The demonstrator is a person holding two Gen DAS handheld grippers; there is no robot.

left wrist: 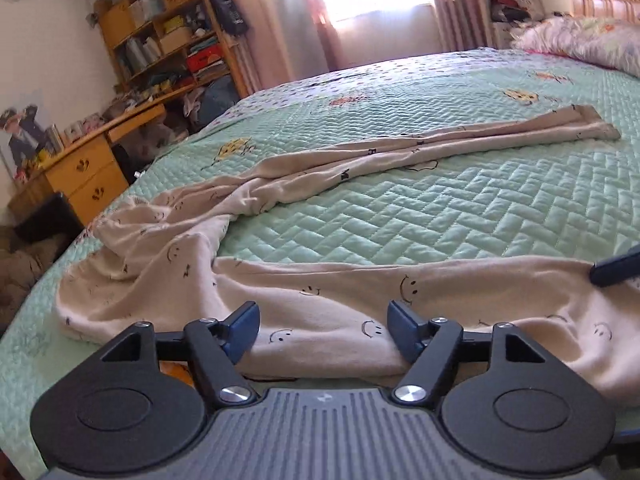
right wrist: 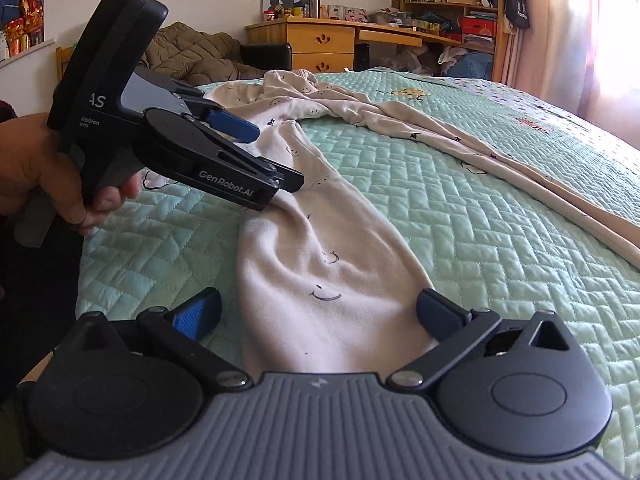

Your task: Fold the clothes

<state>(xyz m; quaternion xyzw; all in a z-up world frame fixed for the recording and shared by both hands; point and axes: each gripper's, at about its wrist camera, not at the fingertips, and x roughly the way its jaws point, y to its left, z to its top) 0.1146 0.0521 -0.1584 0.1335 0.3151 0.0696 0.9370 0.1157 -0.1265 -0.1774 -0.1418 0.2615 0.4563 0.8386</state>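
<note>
We've got the cream smiley pants (left wrist: pixel 280 280) sprawled across the green bed (left wrist: pixel 440 208), with our left tool (left wrist: pixel 322 330) and right tool (right wrist: pixel 320 312) both spread, pinching nothing.

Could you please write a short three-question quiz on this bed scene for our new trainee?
1. True or false: the left gripper is clamped shut on the cream pyjama trousers.
2. What lies under the trousers? A) a bare wooden floor B) a green quilted bedspread C) a glass table
3. Fill in: the trousers are printed with small ____ faces.

Key: 1 false, its jaws stand apart over the cloth; the right gripper is open too. 2 B. 3 smiley.
</note>
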